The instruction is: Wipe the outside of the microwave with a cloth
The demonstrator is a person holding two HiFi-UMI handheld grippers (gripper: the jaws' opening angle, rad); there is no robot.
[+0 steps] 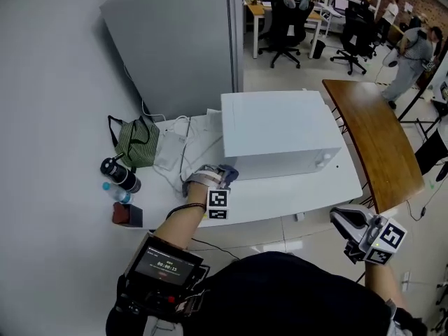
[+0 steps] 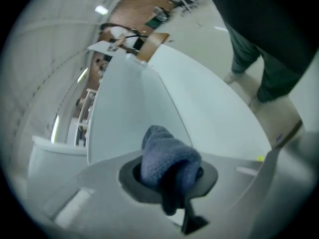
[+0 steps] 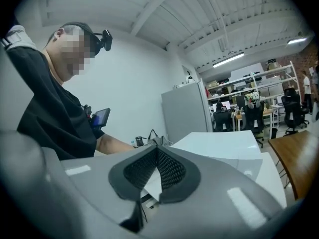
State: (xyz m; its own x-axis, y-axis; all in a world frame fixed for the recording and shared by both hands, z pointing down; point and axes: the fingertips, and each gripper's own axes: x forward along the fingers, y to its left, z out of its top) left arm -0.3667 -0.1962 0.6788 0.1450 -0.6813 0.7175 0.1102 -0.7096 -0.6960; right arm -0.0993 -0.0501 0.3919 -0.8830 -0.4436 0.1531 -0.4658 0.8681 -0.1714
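1 cloth [image 2: 167, 161] in left tongs [image 1: 227, 174] beside microwave [image 1: 280, 128]

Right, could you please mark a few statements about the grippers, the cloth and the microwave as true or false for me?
1. The left gripper is shut on a blue cloth. True.
2. The right gripper is pressing on top of the microwave. False: it hangs off to the right of the table, touching nothing.
3. The microwave is black. False: it is white.
4. A green striped bag sits to the left of the microwave. True.
5. The right gripper holds a second cloth. False: its jaws are together with nothing between them.
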